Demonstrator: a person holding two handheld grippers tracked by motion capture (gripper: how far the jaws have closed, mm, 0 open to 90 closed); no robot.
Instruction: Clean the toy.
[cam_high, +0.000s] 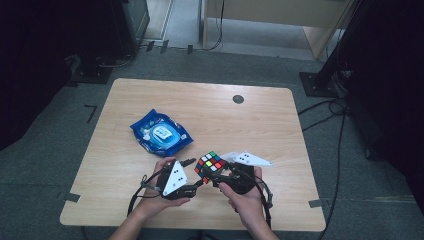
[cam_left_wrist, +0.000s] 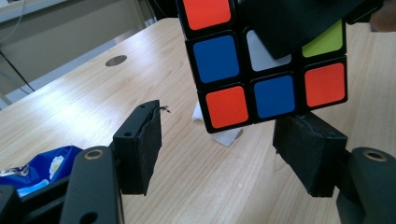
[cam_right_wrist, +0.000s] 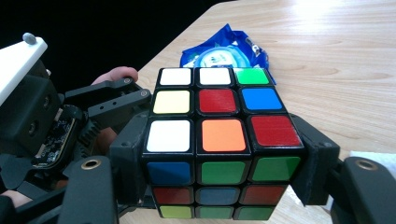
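Spanning most of the high view, a pale wooden desk (cam_high: 150, 200) with rounded corners and a small dark round cap (cam_high: 238, 99) set into its far side. Lying left of the middle, a blue wipes packet (cam_high: 161, 133), flat and slanted across the desk. Coming in from the near edge, two forearms side by side, hands curled round the tools and angled inward toward each other.

Held low by the left hand (cam_high: 156, 200), the left claw (cam_left_wrist: 219, 149), grey three-cornered plate on top, pointing right toward the cube. Standing well apart, its two black pads, nothing gripped; the cube's lowest corner hanging just above and beyond the gap, no contact to be made out.

Wrapped by the right hand (cam_high: 245, 197), the right claw (cam_right_wrist: 219, 163), pointing left and away across the desk. Pressed against opposite sides of the puzzle cube (cam_right_wrist: 219, 140), its pads, clamping the cube firmly.

Raised just off the desk near the front edge, right of centre and between the two hands, the cube: no long axis, all sides equal. Tilted, with one mixed face of white, green, yellow, red, blue and orange squares upward and an edge turned toward the left claw. Lying on the desk beneath the cube, a small white scrap (cam_left_wrist: 229, 135).
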